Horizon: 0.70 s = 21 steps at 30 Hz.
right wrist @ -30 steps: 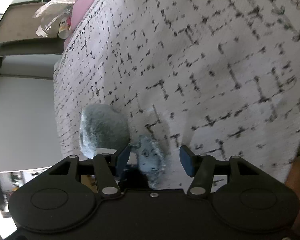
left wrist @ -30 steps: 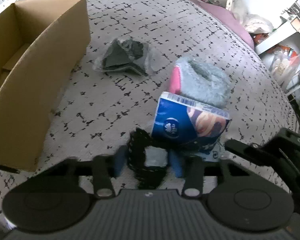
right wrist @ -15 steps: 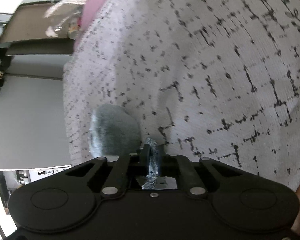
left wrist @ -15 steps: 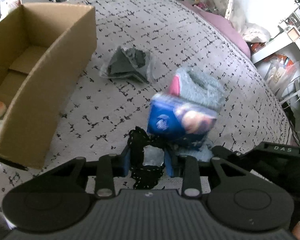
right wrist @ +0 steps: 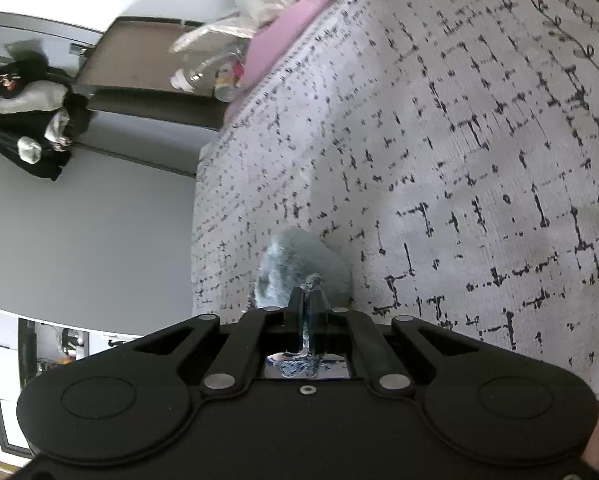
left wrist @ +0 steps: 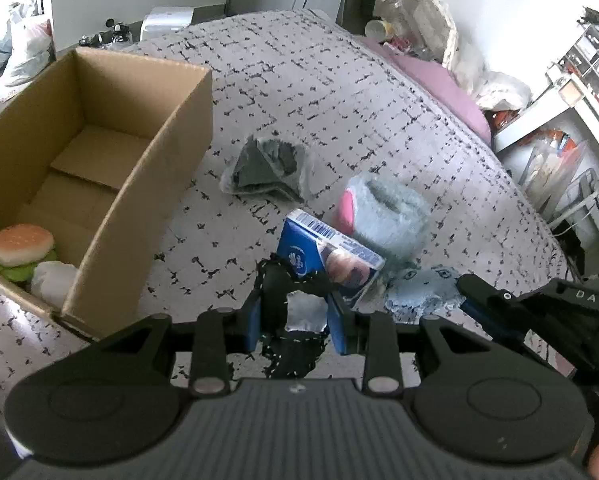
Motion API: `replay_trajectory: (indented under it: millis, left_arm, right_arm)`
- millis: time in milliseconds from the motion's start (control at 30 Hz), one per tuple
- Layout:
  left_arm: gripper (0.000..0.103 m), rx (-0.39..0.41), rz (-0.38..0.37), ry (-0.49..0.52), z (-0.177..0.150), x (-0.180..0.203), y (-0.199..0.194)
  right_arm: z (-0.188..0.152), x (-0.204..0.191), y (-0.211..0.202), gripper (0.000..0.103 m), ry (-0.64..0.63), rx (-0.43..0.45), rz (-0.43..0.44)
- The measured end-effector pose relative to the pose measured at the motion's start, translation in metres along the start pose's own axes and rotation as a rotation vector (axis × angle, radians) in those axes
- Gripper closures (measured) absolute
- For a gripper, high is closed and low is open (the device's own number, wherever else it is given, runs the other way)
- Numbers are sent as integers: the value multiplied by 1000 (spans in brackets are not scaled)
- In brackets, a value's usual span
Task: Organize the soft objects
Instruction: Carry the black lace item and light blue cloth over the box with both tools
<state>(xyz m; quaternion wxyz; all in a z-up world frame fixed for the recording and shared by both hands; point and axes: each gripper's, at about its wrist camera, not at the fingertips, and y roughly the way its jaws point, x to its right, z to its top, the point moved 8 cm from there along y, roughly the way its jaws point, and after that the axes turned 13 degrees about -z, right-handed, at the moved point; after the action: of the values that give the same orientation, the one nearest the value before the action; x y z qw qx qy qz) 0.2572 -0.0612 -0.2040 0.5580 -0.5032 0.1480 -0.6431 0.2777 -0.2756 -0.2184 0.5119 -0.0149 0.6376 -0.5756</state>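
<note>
Both tools are loaded and the step in hand looks like the carry toward the open brown cardboard box [left wrist: 111,152], which sits on the bed at the left and already holds a soft toy hamburger with a tan bun and green lettuce [left wrist: 21,250] beside a white wrapped bundle [left wrist: 53,282]; the left tool [left wrist: 295,314] stands at a narrow gap, its blue pads pinching a black knitted cloth with pale stitched edging [left wrist: 287,292] that hangs between them and hides part of the view below, while the right tool [right wrist: 308,300] is fully closed on a thin fold of a pale blue fuzzy cloth [right wrist: 299,270], the same tool showing at the lower right of the left wrist view with the blue fluff at its tip; the next move, as I judge it, calls for bringing each piece over the box wall high enough that the dangling ends do not catch the cardboard rim, then letting go above the free floor of the box away from the hamburger; lying on the bed are a blue printed tissue pack with a barcode strip [left wrist: 329,258], a grey fluffy slipper with a pink lining [left wrist: 383,218] just behind it, and a dark grey folded fabric in a clear plastic bag [left wrist: 267,170] near the box; the bed [left wrist: 319,80] wears a light grey cover with a black broken grid pattern, a pink pillow [left wrist: 439,80] lies at its far edge, and the room around is cluttered with bottles, bags and shelving along white walls
</note>
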Motion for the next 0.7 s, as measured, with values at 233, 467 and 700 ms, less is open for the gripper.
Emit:
replay_trajectory:
  millis: [233, 467, 700]
  left_arm:
    - [70, 50, 6, 25, 7, 6, -26]
    - [70, 88, 15, 36, 13, 8, -47]
    - [70, 142, 22, 57, 22, 13, -75]
  right_arm:
    - [-2, -15, -17, 101, -26, 27, 88]
    - [-5, -31, -29, 101, -52, 21, 183]
    - [-10, -46, -39, 101, -67, 5, 277]
